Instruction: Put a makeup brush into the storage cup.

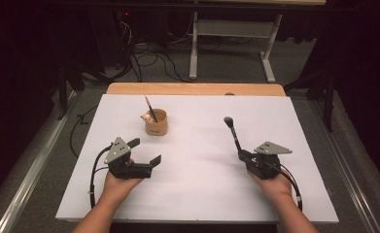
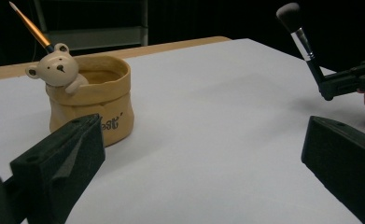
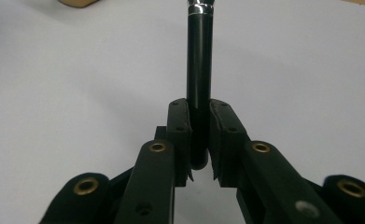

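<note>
A tan pot point(image 1: 156, 122) with a small bear figure on its rim stands on the white sheet, left of centre, and a thin pencil-like brush point(image 1: 150, 108) leans in it. My left gripper point(image 1: 146, 151) sits open just in front of the pot point(image 2: 94, 95), nothing between its jaws. My right gripper point(image 1: 240, 154) is shut on the black handle of a makeup brush point(image 1: 232, 130), whose dark bristle head points away and up. The handle point(image 3: 200, 70) is clamped between both pads in the right gripper view. The makeup brush point(image 2: 301, 39) also appears at the left gripper view's upper right.
The white sheet point(image 1: 197, 194) covers a wooden table whose far edge point(image 1: 195, 89) shows bare. Beyond it lie floor cables and a white table frame point(image 1: 231, 43). Wide free sheet lies between the two grippers.
</note>
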Motion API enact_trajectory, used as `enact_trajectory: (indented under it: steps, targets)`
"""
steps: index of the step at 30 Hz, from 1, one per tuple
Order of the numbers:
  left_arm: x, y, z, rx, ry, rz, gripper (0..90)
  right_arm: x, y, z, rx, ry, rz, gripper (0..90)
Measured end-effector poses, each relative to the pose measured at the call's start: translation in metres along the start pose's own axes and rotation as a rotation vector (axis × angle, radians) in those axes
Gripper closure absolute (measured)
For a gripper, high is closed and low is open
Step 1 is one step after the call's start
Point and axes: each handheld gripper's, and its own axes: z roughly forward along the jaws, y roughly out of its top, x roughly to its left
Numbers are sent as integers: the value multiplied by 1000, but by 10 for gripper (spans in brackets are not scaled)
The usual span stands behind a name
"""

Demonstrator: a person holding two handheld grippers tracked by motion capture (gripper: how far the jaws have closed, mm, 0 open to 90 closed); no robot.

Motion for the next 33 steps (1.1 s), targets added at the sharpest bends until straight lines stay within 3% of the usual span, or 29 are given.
enact_trajectory:
  steps: [13, 22, 33]
  targets:
    - [-2, -3, 4, 17, 3, 0, 4, -3, -7, -3, -100, -8, 35, 819]
    - [-3, -5, 5, 27, 2, 1, 4, -2, -9, -5, -156, -10, 31, 818]
    - [-5, -2, 10, 33, 15, -11, 4, 2, -9, -6, -188, 0, 6, 818]
